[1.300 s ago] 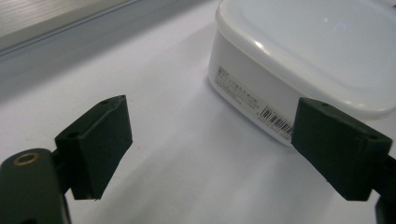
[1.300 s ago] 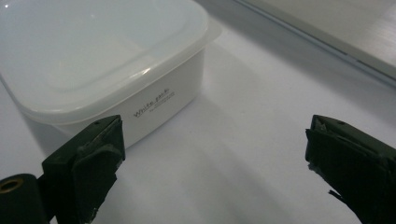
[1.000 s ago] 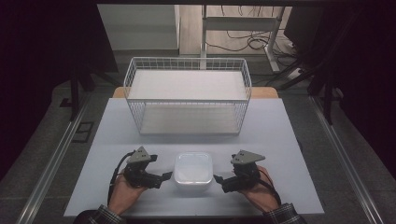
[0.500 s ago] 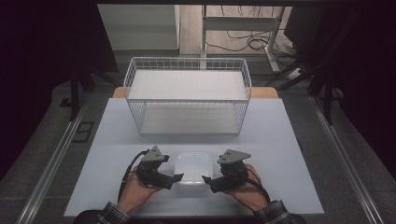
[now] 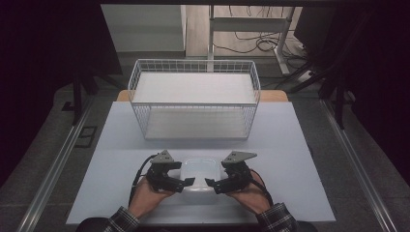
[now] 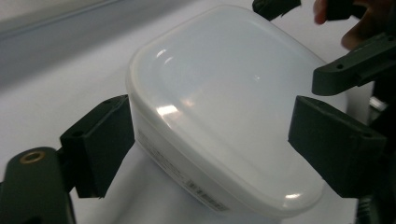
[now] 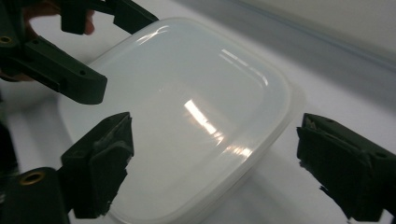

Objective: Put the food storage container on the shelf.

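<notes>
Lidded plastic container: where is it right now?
In the high view the lidded plastic container sits on the white table at its near edge, between the left gripper and right gripper, in front of the wire basket.

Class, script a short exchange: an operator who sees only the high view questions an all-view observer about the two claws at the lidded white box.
Operator: Is the left claw around the box?
Observer: Yes. In the left gripper view the box lies between its jaws, which have just been closing.
Operator: Has the right claw gripped?
Observer: Not yet. The right gripper view shows a gap between one jaw and the box's rim. Those jaws have just been closing too, with the box between them.
</notes>
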A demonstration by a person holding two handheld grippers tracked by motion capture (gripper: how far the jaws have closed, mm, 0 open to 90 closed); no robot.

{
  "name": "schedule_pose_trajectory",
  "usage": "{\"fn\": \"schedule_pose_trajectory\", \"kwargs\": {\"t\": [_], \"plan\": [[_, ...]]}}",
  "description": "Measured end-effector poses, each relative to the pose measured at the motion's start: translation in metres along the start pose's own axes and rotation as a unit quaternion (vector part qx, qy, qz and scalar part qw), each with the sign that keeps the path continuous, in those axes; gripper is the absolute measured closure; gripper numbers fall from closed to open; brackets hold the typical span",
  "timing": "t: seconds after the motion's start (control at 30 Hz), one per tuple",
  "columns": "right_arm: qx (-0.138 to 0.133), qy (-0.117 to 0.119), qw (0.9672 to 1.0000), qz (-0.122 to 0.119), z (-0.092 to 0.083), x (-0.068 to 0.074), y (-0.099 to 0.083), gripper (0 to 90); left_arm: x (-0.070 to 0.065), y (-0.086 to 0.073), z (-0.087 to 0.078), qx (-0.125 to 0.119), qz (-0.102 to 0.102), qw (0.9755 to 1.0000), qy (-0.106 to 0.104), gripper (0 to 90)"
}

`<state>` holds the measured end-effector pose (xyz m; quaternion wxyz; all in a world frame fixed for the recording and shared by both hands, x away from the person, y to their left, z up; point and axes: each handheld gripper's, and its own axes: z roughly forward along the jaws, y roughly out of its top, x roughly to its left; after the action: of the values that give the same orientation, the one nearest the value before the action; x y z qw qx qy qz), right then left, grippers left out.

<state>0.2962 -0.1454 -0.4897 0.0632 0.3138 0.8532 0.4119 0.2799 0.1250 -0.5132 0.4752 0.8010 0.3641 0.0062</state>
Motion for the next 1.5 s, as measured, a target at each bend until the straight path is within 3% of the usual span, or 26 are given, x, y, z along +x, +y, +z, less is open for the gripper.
{"fn": "schedule_pose_trajectory", "kwargs": {"t": [0.07,0.17,0.2,0.23,0.27,0.3,0.37,0.4,0.5,0.73,0.77,1.2,1.5], "plan": [[0.008,0.016,0.9998,0.003,-0.002,0.001,-0.001,16.5,-0.002,-0.004,-0.002,0.0,-0.006,1.0,-0.008,17.8],[0.016,0.013,0.9998,0.004,-0.007,0.007,-0.003,19.8,-0.003,-0.009,-0.007,-0.001,-0.02,0.9996,-0.019,23.1],[0.019,0.007,0.9998,0.004,-0.01,0.008,-0.003,24.5,-0.003,-0.011,-0.01,-0.003,-0.026,0.9994,-0.021,26.5],[0.024,0.002,0.9995,0.02,-0.016,0.008,-0.003,34.4,-0.003,-0.012,-0.013,-0.007,-0.029,0.9993,-0.023,39.3],[0.027,0.006,0.999,0.035,-0.018,0.006,-0.003,38.6,-0.003,-0.012,-0.017,-0.011,-0.028,0.9993,-0.021,46.7],[0.027,0.006,0.999,0.035,-0.018,0.006,-0.003,38.6,-0.003,-0.011,-0.02,-0.011,-0.028,0.9994,-0.017,46.7],[0.032,0.019,0.9969,0.069,-0.022,0.001,-0.003,48.0,-0.004,-0.01,-0.022,-0.01,-0.035,0.9992,-0.018,51.6],[0.033,0.021,0.9964,0.075,-0.024,-0.001,-0.003,51.3,-0.003,-0.01,-0.023,-0.014,-0.04,0.9989,-0.018,58.7],[0.018,0.009,0.997,0.075,-0.032,-0.001,-0.002,62.2,-0.005,-0.007,-0.028,-0.03,-0.04,0.9987,-0.007,65.7],[-0.011,-0.021,0.9958,0.088,-0.032,0.002,-0.002,76.3,-0.005,-0.006,-0.032,-0.05,-0.052,0.9972,0.023,77.8],[-0.015,-0.037,0.9962,0.078,-0.03,0.004,-0.002,76.8,-0.007,-0.005,-0.032,-0.047,-0.042,0.9974,0.033,78.7],[-0.068,-0.047,0.9938,0.073,-0.029,0.0,0.006,77.3,-0.001,0.006,-0.031,-0.06,-0.042,0.9956,0.059,78.9],[-0.085,-0.059,0.9932,0.055,-0.021,-0.014,0.027,77.2,0.017,0.027,-0.03,-0.069,-0.035,0.9941,0.076,78.6]]}}
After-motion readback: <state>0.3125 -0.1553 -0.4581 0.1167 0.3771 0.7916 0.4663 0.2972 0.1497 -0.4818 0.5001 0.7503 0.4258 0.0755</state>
